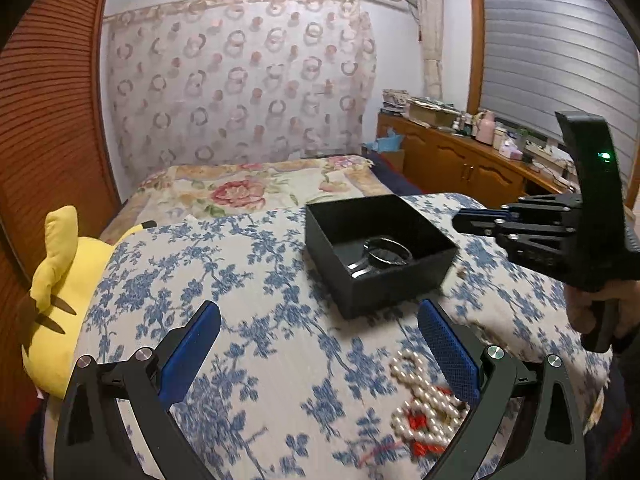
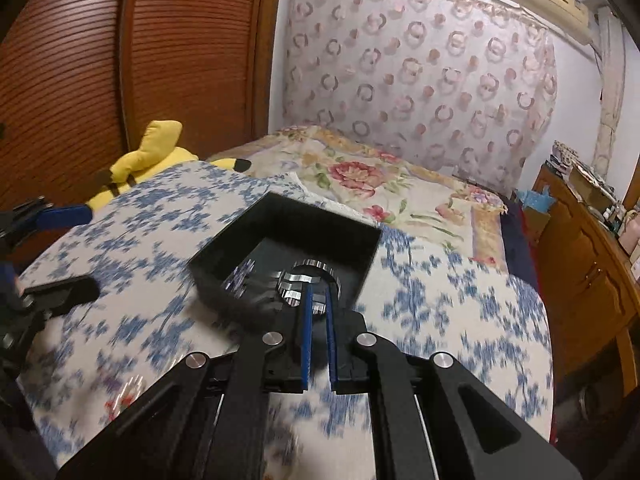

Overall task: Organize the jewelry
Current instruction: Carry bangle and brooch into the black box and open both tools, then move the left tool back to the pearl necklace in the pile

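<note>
left gripper (image 1: 320, 344) low over the bed, jaws wide apart, nothing between them. a pearl-bead piece with red accents (image 1: 428, 404) lies on the blue floral cover (image 1: 240, 280) just inside the right-hand blue pad (image 1: 448, 352); contact with the pad can't be confirmed, view is motion-blurred there.

black open-top box (image 1: 400, 284) sits on the same cover, ahead and slightly right of the left gripper. inside it: a silver bangle (image 1: 390, 250) lying flat on the box floor, plus another shiny metal piece beside it, too small to identify.

right gripper (image 2: 319, 320) is at the near edge of the box (image 2: 248, 224), jaws nearly together with a narrow gap. bangle (image 2: 308, 276) shows just past the tips, inside the box; nothing visibly clamped, though blur makes it hard to be sure. from the left wrist view the right gripper (image 1: 460, 220) hovers just right of the box, tips close together.

yellow plush toy (image 1: 68, 272) at the left edge of the bed, against the wooden slatted door (image 1: 48, 120). floral quilt (image 1: 248, 188) beyond the box.
</note>
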Demonstrator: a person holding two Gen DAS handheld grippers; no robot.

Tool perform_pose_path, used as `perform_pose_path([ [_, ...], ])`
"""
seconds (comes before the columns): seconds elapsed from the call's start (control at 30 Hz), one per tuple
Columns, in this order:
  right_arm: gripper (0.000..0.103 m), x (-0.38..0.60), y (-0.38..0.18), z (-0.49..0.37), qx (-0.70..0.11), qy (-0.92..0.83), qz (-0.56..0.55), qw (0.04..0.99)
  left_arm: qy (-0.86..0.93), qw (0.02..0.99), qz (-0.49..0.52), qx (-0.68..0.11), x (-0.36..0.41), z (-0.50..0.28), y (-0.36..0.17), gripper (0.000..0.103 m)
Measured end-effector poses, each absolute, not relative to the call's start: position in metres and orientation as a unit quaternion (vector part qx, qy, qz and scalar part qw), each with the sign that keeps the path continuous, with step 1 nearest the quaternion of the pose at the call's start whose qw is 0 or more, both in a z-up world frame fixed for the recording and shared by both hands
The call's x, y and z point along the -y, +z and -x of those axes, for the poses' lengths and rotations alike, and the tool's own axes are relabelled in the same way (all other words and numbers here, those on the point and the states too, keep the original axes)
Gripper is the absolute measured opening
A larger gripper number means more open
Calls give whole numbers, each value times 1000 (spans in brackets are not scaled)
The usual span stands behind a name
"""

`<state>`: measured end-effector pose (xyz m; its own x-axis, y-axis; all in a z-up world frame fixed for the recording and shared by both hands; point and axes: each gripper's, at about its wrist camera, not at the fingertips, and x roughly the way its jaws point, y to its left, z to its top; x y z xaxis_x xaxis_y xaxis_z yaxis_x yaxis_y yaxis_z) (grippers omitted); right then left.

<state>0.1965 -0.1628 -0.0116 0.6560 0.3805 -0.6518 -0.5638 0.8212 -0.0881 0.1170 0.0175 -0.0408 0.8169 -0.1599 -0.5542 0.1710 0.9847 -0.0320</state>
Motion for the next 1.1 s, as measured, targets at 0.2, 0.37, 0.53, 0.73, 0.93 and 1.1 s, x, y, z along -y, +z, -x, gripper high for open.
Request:
perform_pose_path([
  [0.2, 8, 191, -24, -155, -338, 272, 125, 892, -107, 949, -20, -297, -3, -95, -50, 95],
  [0.37, 8, 200, -43, -132, -355, 274, 122, 885, -119, 944, -17, -308, 5, -84, -57, 95],
  [0.53, 8, 203, -58, -135, -380, 274, 126, 874, -126, 940, -18, -316, 10, -78, -62, 95],
  [0.73, 19, 200, -76, -156, -424, 286, 125, 850, -119, 938, -18, -324, 8, -77, -68, 95],
  [0.93, 20, 193, -81, -169, -436, 285, 137, 842, -106, 935, -14, -337, 0, -79, -75, 95],
  [1.1, 18, 188, -81, -175, -437, 287, 155, 839, -96, 933, -11, -347, -5, -83, -78, 95],
])
